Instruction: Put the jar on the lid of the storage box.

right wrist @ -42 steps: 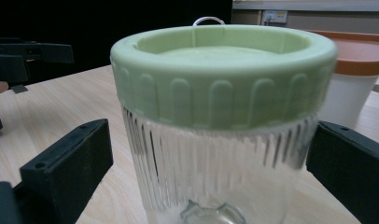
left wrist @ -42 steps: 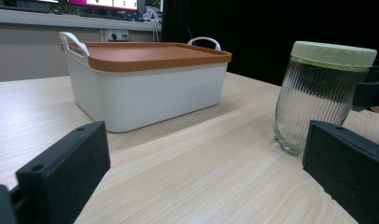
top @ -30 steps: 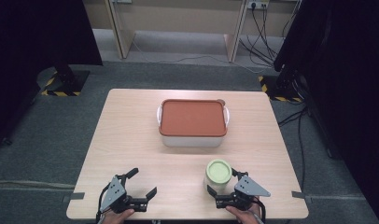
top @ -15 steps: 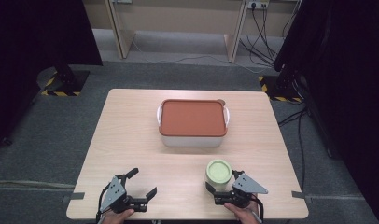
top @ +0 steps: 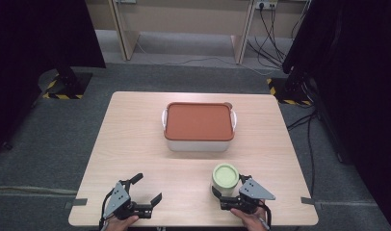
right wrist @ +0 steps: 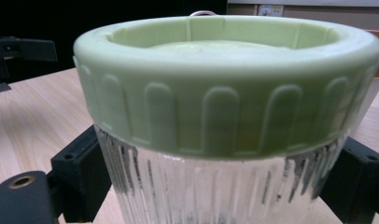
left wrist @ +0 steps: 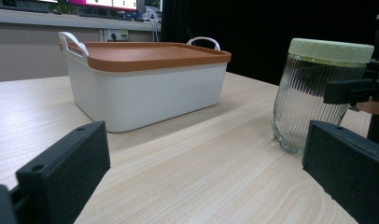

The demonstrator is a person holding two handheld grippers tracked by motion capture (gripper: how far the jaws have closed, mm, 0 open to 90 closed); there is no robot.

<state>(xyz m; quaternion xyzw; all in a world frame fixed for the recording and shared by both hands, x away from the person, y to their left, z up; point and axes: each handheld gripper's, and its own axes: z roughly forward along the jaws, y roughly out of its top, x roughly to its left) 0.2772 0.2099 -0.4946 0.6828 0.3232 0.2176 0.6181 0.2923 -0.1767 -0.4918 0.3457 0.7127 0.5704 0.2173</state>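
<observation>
The right gripper (top: pixel 227 195) held the jar (top: pixel 225 179) between its jaws near the table (top: pixel 136 144) front edge, the jar's base hidden. The left gripper (top: pixel 146 188) stayed released; nothing had moved.

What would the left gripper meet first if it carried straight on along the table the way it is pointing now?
Probably nothing close: its open fingers frame bare table. The white box stands ahead to one side and the glass jar to the other; farther on, the box looks likelier, though depth is unclear.
</observation>
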